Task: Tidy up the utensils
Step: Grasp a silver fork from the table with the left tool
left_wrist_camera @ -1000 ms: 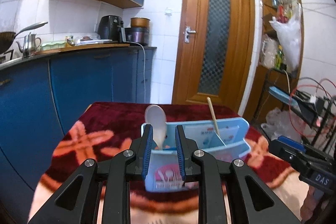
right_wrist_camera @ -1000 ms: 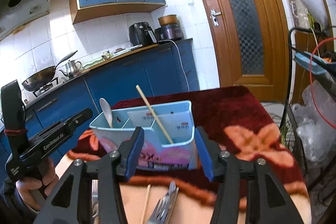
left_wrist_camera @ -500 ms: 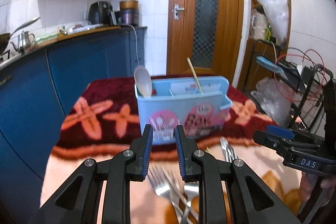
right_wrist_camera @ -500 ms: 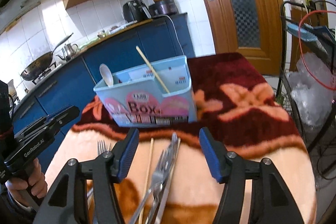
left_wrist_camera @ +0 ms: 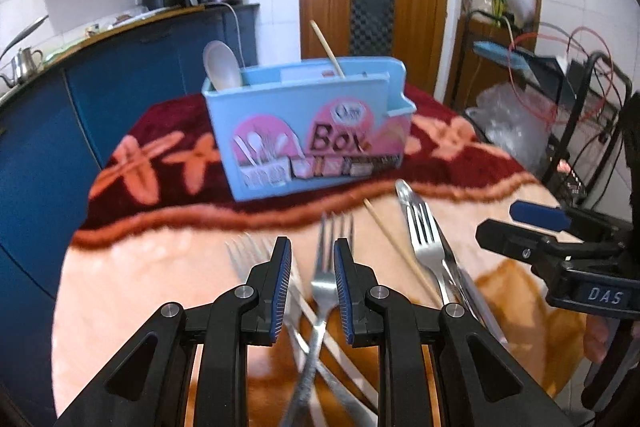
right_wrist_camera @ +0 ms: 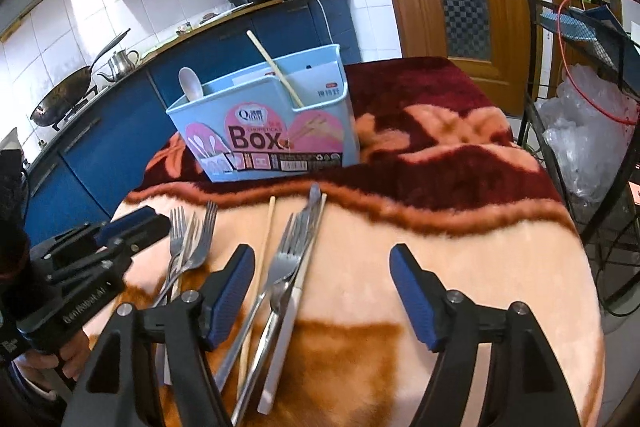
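So, L gripper (left_wrist_camera: 309, 253) is nearer the pick: the middle fork (left_wrist_camera: 326, 267) lies on the blanket, tines toward the blue utensil box (left_wrist_camera: 308, 131), handle running back under the narrowly parted fingers, nothing pinched. Long axis runs roughly along the fingers. R gripper (right_wrist_camera: 322, 259) has just been opening, spread wide over another fork (right_wrist_camera: 286, 259) & white-handled knife (right_wrist_camera: 296, 291), not touching. Box sits just beyond.

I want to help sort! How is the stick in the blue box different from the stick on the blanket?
The chopstick in the box leans upright, its tip poking above the rim; the chopstick on the blanket lies flat. One is inside the blue box; the other lies beside forks. Both are thin, pale sticks.
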The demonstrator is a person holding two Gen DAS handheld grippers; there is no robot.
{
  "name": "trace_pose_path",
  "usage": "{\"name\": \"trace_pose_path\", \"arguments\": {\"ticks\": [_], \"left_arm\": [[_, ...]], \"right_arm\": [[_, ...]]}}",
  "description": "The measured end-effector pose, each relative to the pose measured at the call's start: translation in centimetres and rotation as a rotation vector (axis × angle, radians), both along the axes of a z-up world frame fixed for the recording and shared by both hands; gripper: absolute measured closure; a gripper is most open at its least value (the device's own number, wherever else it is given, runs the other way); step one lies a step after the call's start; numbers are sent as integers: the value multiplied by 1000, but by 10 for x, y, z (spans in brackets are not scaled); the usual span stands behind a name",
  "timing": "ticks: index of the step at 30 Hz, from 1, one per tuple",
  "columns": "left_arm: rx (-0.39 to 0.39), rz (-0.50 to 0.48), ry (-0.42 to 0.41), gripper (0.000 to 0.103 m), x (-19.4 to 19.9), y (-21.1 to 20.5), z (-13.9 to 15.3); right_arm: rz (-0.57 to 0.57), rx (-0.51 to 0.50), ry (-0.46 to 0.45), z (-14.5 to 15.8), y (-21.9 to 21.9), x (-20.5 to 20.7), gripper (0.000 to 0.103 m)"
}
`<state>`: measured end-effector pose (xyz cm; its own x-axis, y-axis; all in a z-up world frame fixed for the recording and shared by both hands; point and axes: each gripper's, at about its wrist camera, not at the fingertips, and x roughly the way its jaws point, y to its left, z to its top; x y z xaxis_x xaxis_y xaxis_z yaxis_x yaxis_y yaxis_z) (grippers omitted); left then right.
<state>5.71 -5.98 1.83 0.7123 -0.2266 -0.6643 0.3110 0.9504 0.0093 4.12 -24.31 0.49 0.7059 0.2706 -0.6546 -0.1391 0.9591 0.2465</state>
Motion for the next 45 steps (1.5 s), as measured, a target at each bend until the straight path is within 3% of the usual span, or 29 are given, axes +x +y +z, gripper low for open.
{"name": "trace_pose_path", "arguments": {"ticks": [11,18,22,23,24,27,35,38,42,44,45], "left_arm": [[92,-21,74,81,11,-29,-22],[151,26,76,81,25,-36,-28],[113,40,93,83,31,-30,-28],[101,42,99,88,33,-27,-28],[79,43,108,100,34,-25,-28],[32,54,116,102,35,-17,-27],[-62,51,12,103,19,4,0],[-72,45,14,103,17,11,5],[-75,29,47,100,20,14,4],[-55,28,61,87,23,12,0],[-43,29,65,74,26,10,-2]], "right_arm": [[16,-6,26,-11,-10,-2,25],[23,8,27,-14,-13,-4,25],[25,12,32,-16,-14,-3,25],[25,14,34,-17,-14,-3,25],[24,15,35,-17,-14,-3,25],[24,17,37,-17,-14,-3,25],[36,6,41,-16,-7,-3,25],[44,-3,46,-17,-1,-2,25],[50,-3,54,-17,4,-1,25],[51,-3,56,-17,6,0,25],[51,-4,58,-17,7,-1,25]]}}
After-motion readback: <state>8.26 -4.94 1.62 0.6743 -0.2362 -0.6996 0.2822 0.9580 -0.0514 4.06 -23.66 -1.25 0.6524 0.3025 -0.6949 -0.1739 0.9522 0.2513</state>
